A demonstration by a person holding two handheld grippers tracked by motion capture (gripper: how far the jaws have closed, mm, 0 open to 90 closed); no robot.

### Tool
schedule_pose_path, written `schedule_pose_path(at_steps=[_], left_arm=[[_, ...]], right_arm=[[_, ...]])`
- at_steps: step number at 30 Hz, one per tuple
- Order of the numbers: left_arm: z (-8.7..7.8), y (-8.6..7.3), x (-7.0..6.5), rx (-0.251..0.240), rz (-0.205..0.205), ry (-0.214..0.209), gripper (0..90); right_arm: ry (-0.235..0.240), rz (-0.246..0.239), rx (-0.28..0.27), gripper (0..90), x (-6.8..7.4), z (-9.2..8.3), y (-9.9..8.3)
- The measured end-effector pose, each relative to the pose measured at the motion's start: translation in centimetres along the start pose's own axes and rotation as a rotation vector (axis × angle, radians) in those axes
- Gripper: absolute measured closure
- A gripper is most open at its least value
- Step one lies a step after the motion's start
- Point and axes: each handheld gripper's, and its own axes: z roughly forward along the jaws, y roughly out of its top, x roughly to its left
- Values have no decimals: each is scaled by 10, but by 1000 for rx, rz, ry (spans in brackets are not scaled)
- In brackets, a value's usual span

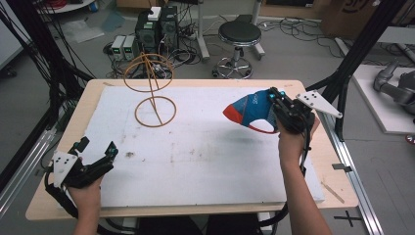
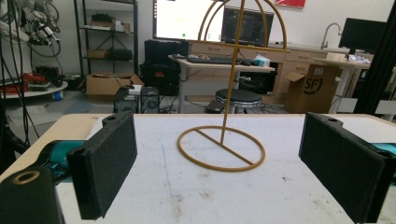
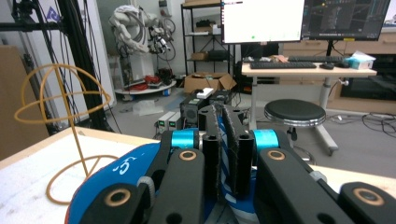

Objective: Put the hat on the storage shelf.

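Left gripper (image 2: 215, 172): we see its two black jaws standing wide apart, nothing between the pads.
Stand (image 2: 223, 116): we look straight at a gold wire stand, its ring base flat on the white mat (image 2: 196, 196), its upright rod rising to curved hoops.
Position: the stand sits ahead of the jaws, apart from them.
Beyond: we make out a black stool (image 2: 239, 99) and cardboard boxes (image 2: 312, 87).

Your left gripper (image 1: 105, 155) sits low at the near-left corner, fingers (image 2: 105, 163) spread wide. Your right gripper (image 1: 275, 100) is raised at the right, forearm reaching forward, fingers (image 3: 211, 154) clamped nearly together.
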Motion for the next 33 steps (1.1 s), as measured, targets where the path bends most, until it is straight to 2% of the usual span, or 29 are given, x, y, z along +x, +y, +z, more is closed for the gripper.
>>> schedule_pose_path(at_steps=[4,19,29,33], left_arm=[[0,0,-1,-2,0,-2,117],[1,0,-1,-6,0,-5,116],[-2,0,-1,-9,7,-3,116],[-2,0,1,-7,10,-4,116]], right_arm=[[4,-5,-28,870,4,2,8],[20,-4,-69,868,20,19,35],[36,-23,-93,869,42,49,62],[36,-24,-95,869,49,58,68]])
